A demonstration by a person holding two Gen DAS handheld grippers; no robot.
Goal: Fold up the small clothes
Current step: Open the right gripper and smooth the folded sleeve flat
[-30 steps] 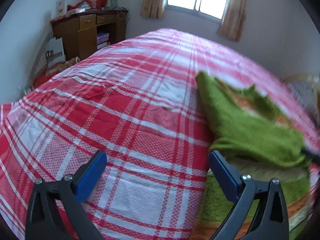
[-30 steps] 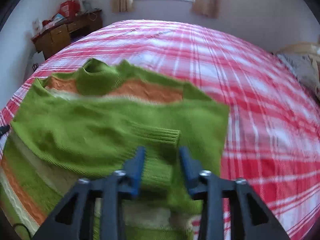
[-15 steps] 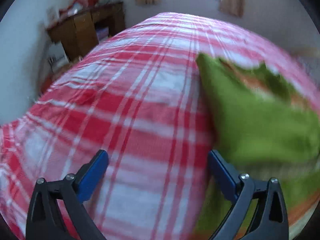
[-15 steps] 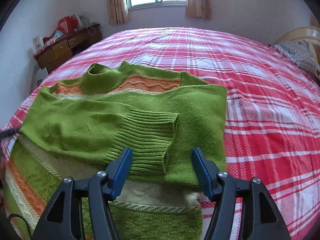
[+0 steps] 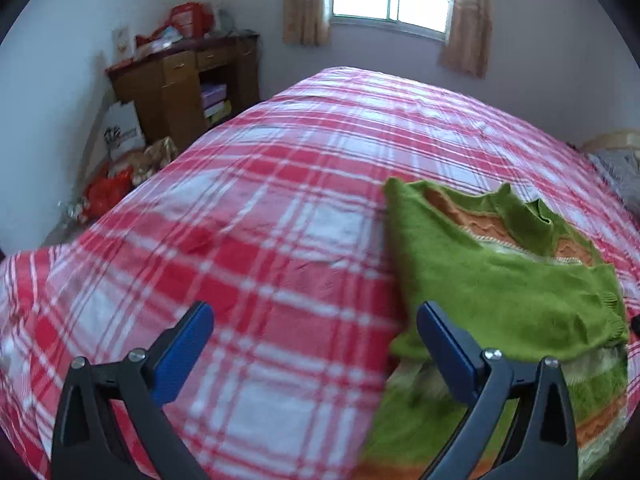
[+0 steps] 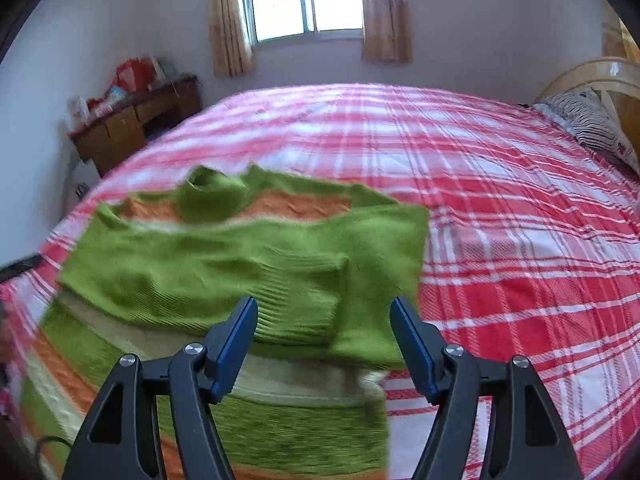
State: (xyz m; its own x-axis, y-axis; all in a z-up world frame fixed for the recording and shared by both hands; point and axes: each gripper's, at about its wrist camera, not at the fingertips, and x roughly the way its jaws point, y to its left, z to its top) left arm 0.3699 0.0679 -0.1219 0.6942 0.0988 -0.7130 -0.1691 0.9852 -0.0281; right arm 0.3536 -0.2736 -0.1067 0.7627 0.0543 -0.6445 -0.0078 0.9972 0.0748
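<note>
A small green sweater (image 6: pixel 224 264) with orange and cream stripes lies flat on the red plaid bed, both sleeves folded across its chest. It also shows at the right of the left wrist view (image 5: pixel 500 292). My right gripper (image 6: pixel 324 336) is open and empty, raised above the folded sleeve cuff (image 6: pixel 308 300). My left gripper (image 5: pixel 314 344) is open and empty, over the bedspread just left of the sweater's edge.
The red and white plaid bedspread (image 5: pixel 260 240) covers the whole bed. A wooden desk (image 5: pixel 184 80) with clutter stands at the far left by the wall. A striped pillow (image 6: pixel 592 120) and headboard lie at the far right.
My right gripper opened off the sleeve cuff, left it lying on the sweater, and drew back and up. My left gripper stayed open and lifted a little.
</note>
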